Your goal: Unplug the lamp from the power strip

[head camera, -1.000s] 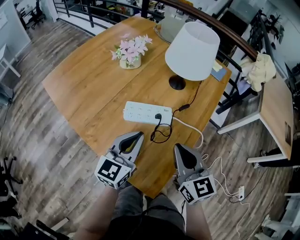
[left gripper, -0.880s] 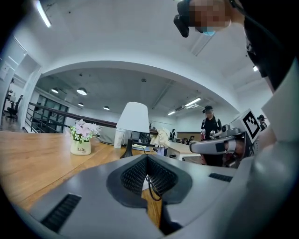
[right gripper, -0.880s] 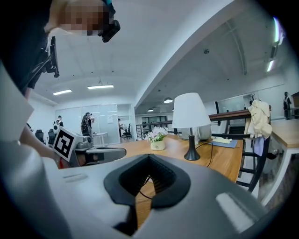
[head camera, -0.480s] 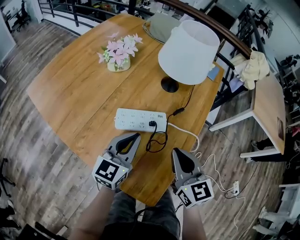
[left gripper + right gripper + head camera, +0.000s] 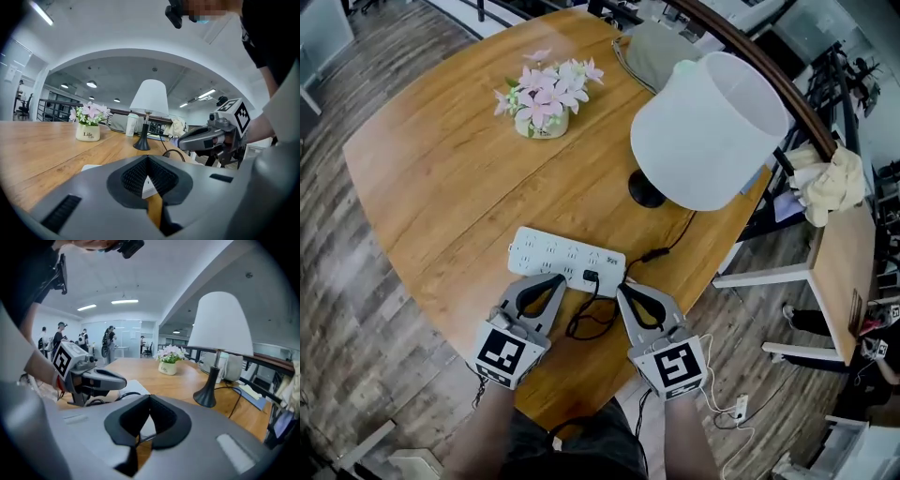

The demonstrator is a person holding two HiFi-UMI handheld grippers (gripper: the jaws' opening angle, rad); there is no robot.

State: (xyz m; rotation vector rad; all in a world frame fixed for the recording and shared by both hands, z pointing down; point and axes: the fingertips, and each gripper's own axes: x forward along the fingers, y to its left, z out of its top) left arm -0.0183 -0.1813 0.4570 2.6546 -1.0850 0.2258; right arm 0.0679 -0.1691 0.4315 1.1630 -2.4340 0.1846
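Both my hand-held grippers are pressed together at the tips, with nothing pinched in either. The left hand-held gripper (image 5: 556, 279) has its tip at the near long edge of the power strip (image 5: 567, 260), and I can't tell if it touches. The right hand-held gripper (image 5: 622, 289) points at the strip's right end, tip just beside the black lamp plug (image 5: 591, 277). I can't tell contact there either. In each gripper view a bit of white strip and bench shows through the gap behind the closed tips.

The power strip lies flat on the bench (image 5: 441, 187) near my edge. Its long axis runs left to right across the head view, with the right end a little nearer to me. The plug sits in a socket near that right end. The lamp cord (image 5: 584, 321) loops on the bench between the two grippers, then runs up and right toward the lamp base (image 5: 643, 191). The lamp (image 5: 708, 131) stands upright at the far right of the bench, well apart from the strip. The flower pot (image 5: 542, 120) is at the far side, left of the lamp.

Hard to make out:
- The shade covers the lamp stem and part of the base in the head view.
- The plug is too small to show how deep it sits.
- The strip's right end is partly under my right gripper.
- The far edge of the bench is cut off at the top.
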